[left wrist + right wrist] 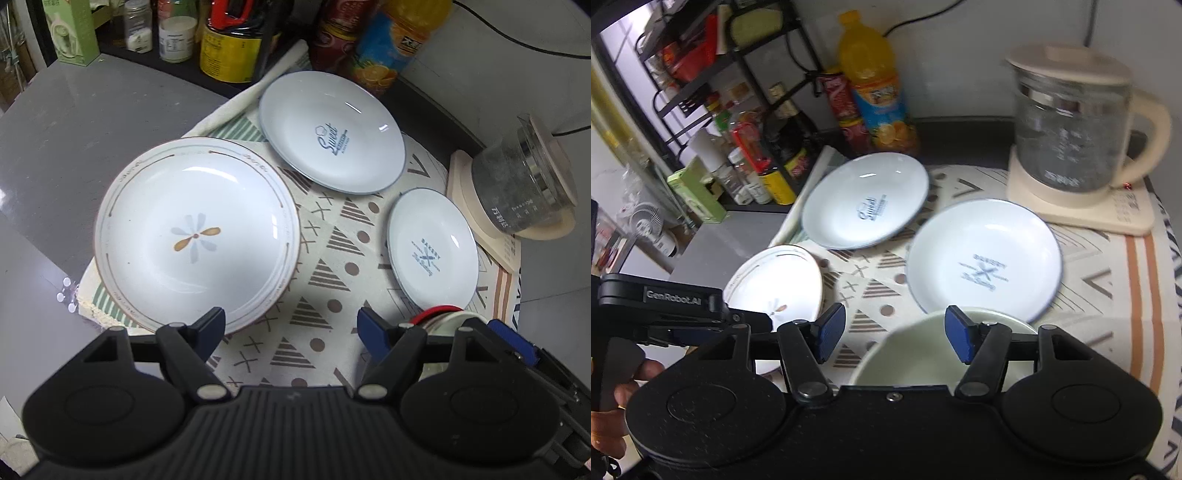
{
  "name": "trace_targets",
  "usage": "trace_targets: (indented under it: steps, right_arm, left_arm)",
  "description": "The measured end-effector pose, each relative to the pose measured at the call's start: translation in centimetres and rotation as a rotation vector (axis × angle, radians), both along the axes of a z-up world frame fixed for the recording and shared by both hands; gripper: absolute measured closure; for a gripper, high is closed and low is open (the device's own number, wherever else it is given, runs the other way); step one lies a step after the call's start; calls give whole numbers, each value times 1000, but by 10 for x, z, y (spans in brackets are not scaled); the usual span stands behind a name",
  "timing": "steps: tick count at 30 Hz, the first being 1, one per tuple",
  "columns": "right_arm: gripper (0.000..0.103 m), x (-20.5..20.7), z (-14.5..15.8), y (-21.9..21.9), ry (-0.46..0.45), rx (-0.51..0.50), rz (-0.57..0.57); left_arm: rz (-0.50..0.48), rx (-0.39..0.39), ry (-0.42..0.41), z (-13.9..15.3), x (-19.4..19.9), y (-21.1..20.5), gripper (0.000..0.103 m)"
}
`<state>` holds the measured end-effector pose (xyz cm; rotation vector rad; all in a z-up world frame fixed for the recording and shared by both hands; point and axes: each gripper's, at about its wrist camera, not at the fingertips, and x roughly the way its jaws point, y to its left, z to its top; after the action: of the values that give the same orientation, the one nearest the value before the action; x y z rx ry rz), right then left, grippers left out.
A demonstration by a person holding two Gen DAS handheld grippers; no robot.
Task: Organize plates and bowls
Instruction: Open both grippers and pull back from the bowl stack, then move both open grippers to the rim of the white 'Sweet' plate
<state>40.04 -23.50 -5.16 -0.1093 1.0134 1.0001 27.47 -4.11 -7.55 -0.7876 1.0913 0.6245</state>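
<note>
**3 plates and 1 bowl on a patterned cloth, both grippers open above them**

At the left, the flower plate (pixel 195 232) lies flat on the patterned cloth (pixel 317 280), its left edge hanging past the cloth toward the grey counter (pixel 74 147). The left gripper (pixel 291 325) hovers over its near rim, jaws spread wide and holding nothing. A grip taken this close to the rim could tip the plate or slide it off the cloth, since glazed ceramic looks slick against the pads.

Further right and far back sits the "Sweet" plate (pixel 332 133), close to the orange juice bottle (pixel 391 44); a careless lift there could knock the bottle over.

Right of centre lies the "Bakery" plate (pixel 984 262), flat and apart from the other 2. Just near it, the pale green bowl (pixel 905 354) sits under the right gripper (pixel 894 332), whose jaws stand open with the right pad just over the bowl's far rim, gripping nothing. Closing from here might catch only the rim's edge, and the bowl could slip or strike the "Bakery" plate.

At the far right stands the glass kettle (pixel 1071 125) on its base, near enough to be bumped by a wide swing.
</note>
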Motion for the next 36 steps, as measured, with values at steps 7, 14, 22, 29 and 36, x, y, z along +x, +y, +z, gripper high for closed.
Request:
trace_targets:
  steps: [7, 14, 22, 29, 36]
  right_arm:
    - [40, -4, -1, 23, 1, -26, 4]
    - [40, -7, 0, 48, -5, -57, -83]
    - [37, -9, 1, 75, -7, -70, -240]
    - [27, -11, -6, 88, 12, -63, -376]
    - [24, -14, -14, 98, 30, -8, -514]
  left_arm:
    - [1, -12, -15, -4, -5, 22, 26]
    - [-58, -21, -32, -7, 3, 62, 26]
    - [-176, 23, -87, -1, 15, 103, 26]
    - [-233, 43, -119, -8, 28, 130, 27]
    - [-277, 52, -180, -18, 42, 149, 30]
